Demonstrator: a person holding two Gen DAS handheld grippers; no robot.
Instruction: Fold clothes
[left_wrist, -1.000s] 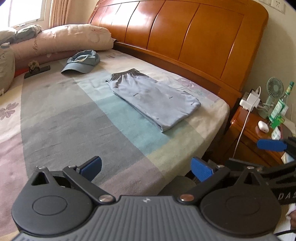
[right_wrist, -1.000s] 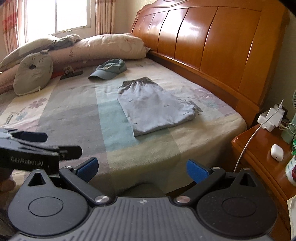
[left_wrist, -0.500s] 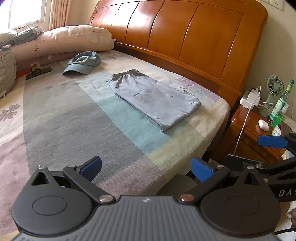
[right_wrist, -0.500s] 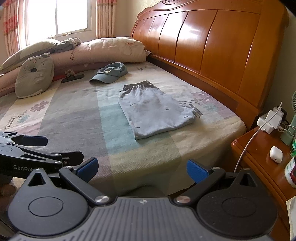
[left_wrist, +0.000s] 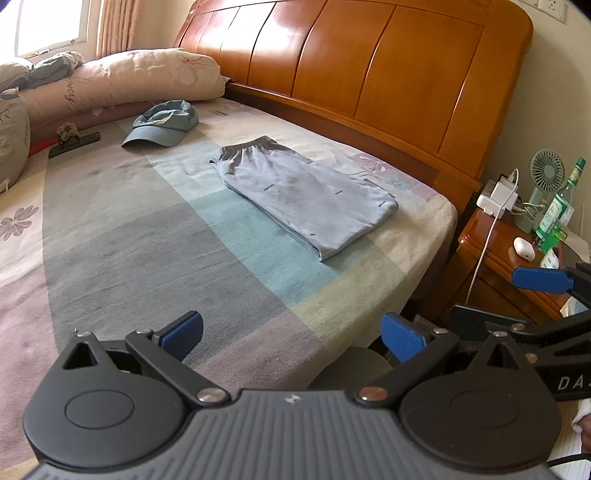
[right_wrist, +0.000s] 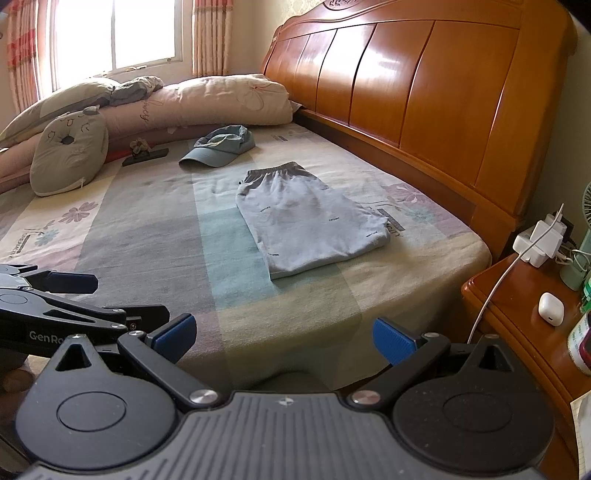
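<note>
With the left claw and right claw both held spread and empty at the bed edge, the folded trousers near the headboard could be rumpled if snagged unevenly.

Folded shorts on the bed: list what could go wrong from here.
The folded shorts lie near the bed's foot edge; a careless tug could slide them off. The cap sits close to the waistband and could get snagged. Both tongs, left and right, are open and far off; a one-layer grasp could undo the fold.
</note>
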